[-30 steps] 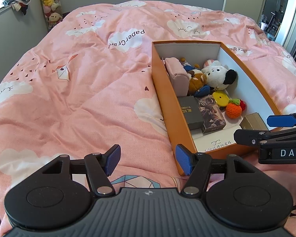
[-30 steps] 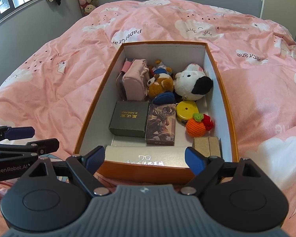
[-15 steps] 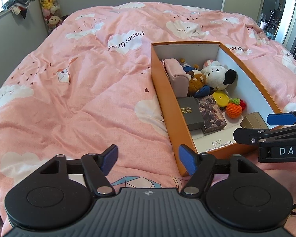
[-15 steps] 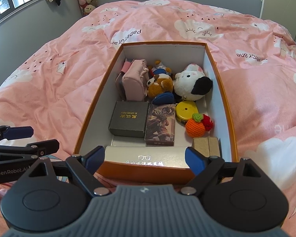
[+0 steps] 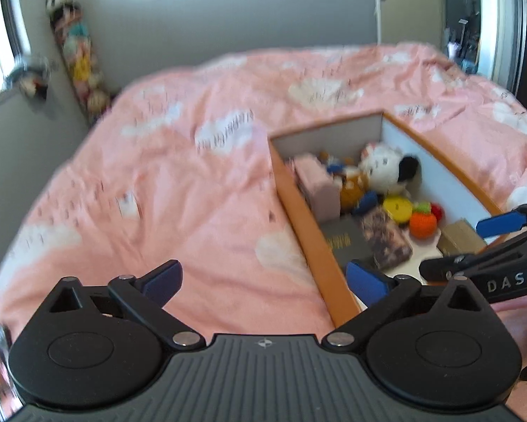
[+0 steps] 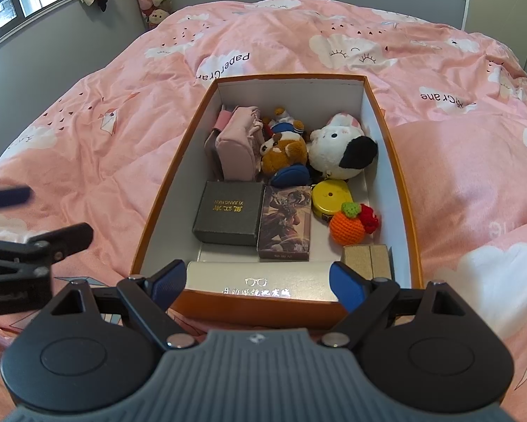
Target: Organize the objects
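Orange box [image 6: 179, 161] sitting on pink duvet [image 6: 105, 161], open top, white inside, packed w/ stuff. Far left inside: pink pouch [image 6: 236, 149] standing upright. Just right of it, brown plush [image 6: 283, 151], w/ a small blue-and-white figure [image 6: 286, 123] behind at the far wall. Far right: white plush w/ black ear [image 6: 340, 151], leaning toward right wall. Blue coin purse [image 6: 291, 175] tucked just near of the brown plush. Mid row: black box w/ gold lettering [image 6: 230, 212] on left, flat; printed card box [image 6: 285, 221] touching its right side; yellow round tin [image 6: 330, 197] further right, crochet orange [image 6: 347, 225] w/ red bit just near of it. Near wall: long silver case w/ glasses logo [image 6: 256, 281] lying across, small gold box [image 6: 367, 262] at near right corner.

Right gripper [image 6: 258, 285] hovering over near edge of box, fingers spread wide, nothing between blue pads [image 6: 346, 286]. Left gripper [image 5: 263, 279] over duvet + left wall of box, also spread wide, empty; left view motion-blurred, detail soft. Left gripper visible at left edge of right view [image 6: 20, 218], blurred too. Right gripper's fingers poking in at right of left view [image 5: 488, 242], over near right corner of box [image 5: 309, 242].
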A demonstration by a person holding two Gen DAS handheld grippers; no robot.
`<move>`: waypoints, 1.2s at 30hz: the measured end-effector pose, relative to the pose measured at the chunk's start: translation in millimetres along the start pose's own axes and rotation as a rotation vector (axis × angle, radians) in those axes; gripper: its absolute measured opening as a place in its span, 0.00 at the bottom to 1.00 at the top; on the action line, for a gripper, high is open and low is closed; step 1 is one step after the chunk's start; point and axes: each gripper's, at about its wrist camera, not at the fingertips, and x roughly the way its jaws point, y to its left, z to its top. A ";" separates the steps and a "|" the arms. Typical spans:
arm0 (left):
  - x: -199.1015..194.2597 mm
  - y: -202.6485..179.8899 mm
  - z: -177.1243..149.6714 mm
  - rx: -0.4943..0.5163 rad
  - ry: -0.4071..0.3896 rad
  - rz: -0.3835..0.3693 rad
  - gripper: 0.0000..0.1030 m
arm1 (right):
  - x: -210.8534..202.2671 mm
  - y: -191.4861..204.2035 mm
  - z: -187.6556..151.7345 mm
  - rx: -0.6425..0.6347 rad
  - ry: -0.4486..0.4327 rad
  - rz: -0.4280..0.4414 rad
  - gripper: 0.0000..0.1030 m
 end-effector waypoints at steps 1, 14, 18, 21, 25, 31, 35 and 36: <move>-1.1 0.2 1.6 0.001 -0.011 0.009 1.00 | 0.2 -0.6 0.7 0.001 -0.001 -0.001 0.86; 0.7 -0.1 1.1 0.002 -0.013 0.003 1.00 | -0.3 -1.6 1.7 0.005 -0.004 -0.002 0.86; 2.5 -0.8 -1.8 -0.002 -0.002 -0.005 1.00 | -1.2 -2.0 1.9 0.009 -0.007 -0.002 0.86; 3.2 -1.8 -3.5 0.000 0.004 -0.007 1.00 | -1.2 -2.9 1.7 0.015 -0.007 -0.001 0.86; 4.2 -1.6 -5.3 -0.008 0.011 -0.006 1.00 | -0.9 -3.7 0.6 0.018 -0.005 0.002 0.86; 4.7 -1.5 -6.5 -0.009 0.017 -0.007 1.00 | -0.9 -3.9 0.6 0.019 -0.005 0.003 0.86; 5.3 -1.7 -7.5 -0.009 0.021 -0.009 1.00 | -1.0 -4.2 0.6 0.019 -0.005 0.003 0.86; 5.5 -1.8 -7.5 -0.010 0.022 -0.010 1.00 | -1.0 -4.1 0.5 0.019 -0.005 0.002 0.86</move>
